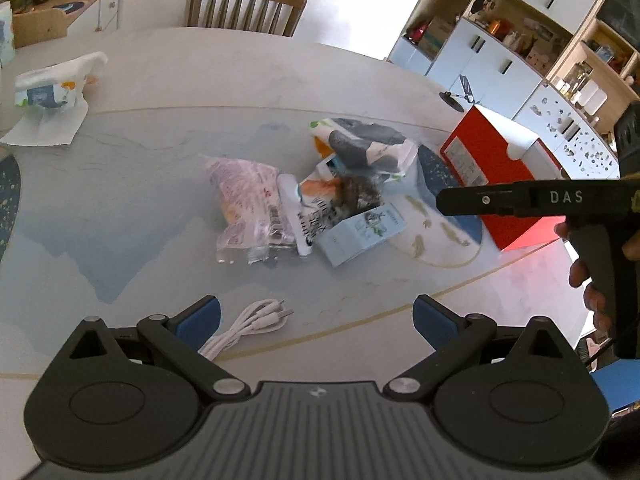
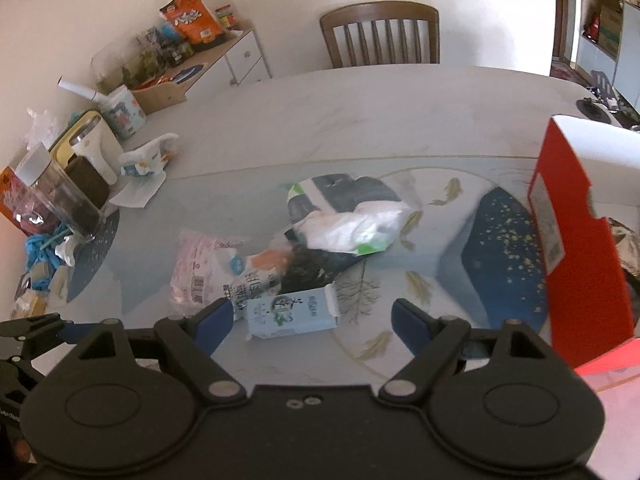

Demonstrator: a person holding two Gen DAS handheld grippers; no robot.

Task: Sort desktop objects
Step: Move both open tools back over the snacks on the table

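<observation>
1. In the middle of the table (image 1: 160,80): a heap of packets, with a light blue carton (image 2: 290,312) lying on its side at the near edge of the heap.
2. Behind the carton: a pink see-through bag (image 2: 196,268), an orange and white packet (image 2: 256,268) and a white and grey bag (image 2: 352,216), all touching or lapping over each other.
3. At the right edge of the table: a red box (image 2: 576,248), standing up with its top open, well apart from the heap.
4. Near the front edge, away from the heap: a white cable (image 1: 248,324), coiled and lying loose.
5. Left gripper (image 1: 316,320): wide open, nothing held, hanging over the cable with one blue pad just beside it.
6. Right gripper (image 2: 312,324): wide open too, nothing held, tilted down with the blue carton sitting in the gap between its pads but not pressed.
7. Might go wrong: closing too early and nudging the carton instead of catching it, since it lies flat and could slide.
8. Might go wrong: snagging the orange and white packet along with the carton, as the two touch.
9. Might go wrong: cable slipping out of a grab, being thin and loose, or trailing and dragging other things.
10. Might go wrong: bumping the red box with the right gripper on the way over and tipping it.
</observation>
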